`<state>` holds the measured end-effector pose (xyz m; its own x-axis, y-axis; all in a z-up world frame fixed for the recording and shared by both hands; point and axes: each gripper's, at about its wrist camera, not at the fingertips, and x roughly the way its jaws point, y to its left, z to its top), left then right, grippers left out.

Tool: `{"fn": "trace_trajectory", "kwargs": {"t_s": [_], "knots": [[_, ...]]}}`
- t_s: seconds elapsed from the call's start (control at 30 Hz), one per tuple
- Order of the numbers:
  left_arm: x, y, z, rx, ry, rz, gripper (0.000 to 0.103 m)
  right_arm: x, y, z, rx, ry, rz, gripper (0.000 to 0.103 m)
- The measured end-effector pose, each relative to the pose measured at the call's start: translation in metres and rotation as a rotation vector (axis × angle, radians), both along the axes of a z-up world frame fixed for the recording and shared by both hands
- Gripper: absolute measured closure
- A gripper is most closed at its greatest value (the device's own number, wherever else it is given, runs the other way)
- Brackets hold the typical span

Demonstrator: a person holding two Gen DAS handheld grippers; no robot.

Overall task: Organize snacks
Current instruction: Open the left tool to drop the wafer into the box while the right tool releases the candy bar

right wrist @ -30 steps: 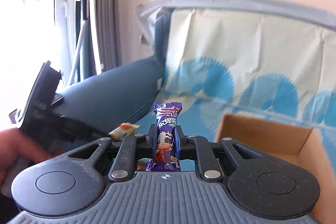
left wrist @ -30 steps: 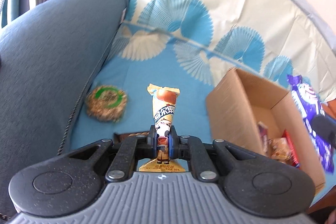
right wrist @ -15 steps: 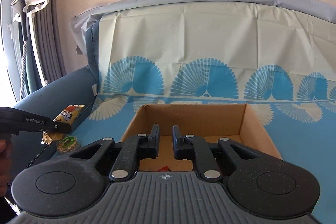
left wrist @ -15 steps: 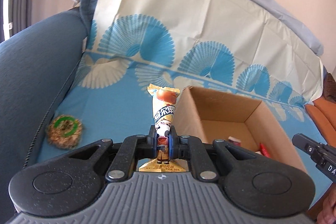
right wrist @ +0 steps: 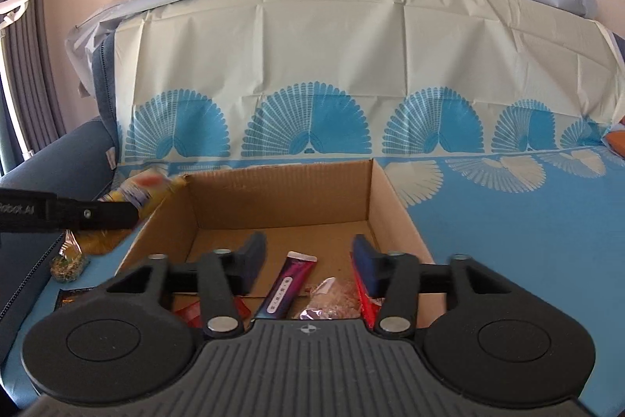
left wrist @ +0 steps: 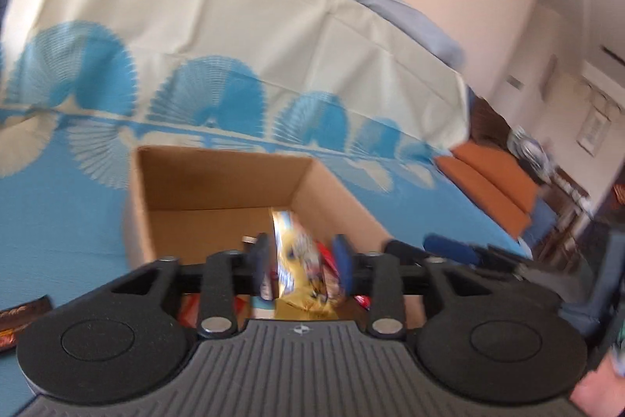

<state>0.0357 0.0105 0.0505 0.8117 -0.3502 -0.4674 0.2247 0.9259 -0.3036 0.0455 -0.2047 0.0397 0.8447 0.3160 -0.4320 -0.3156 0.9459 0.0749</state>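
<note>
Releasing yellow foil snack packet [left wrist: 297, 260] from left gripper [left wrist: 302, 260], jaws just opened, above brown cardboard box [left wrist: 218, 182]. Right gripper [right wrist: 308, 260] open, empty. Keep clear.

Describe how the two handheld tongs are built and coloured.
Both tongs, left and right, have a grey ribbed body, black speckled round housings, black linkage arms with silver rivets, and dark blue pads. Seen side-on, the left one bears white lettering.

Left hand-held gripper [left wrist: 302, 266] just opening, yellow snack packet [left wrist: 300, 260] loose between, above cardboard box [left wrist: 218, 182]
</note>
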Motion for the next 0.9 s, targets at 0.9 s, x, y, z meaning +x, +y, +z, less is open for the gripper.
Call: {"fn": "trace_trajectory", "kwargs": {"t_s": [0.9], "knots": [[-0.009,0.018,-0.002,0.094,0.014,0.08,0.043,0.0,0.024,-0.01,-0.093,0.014,0.021,0.04]]}}
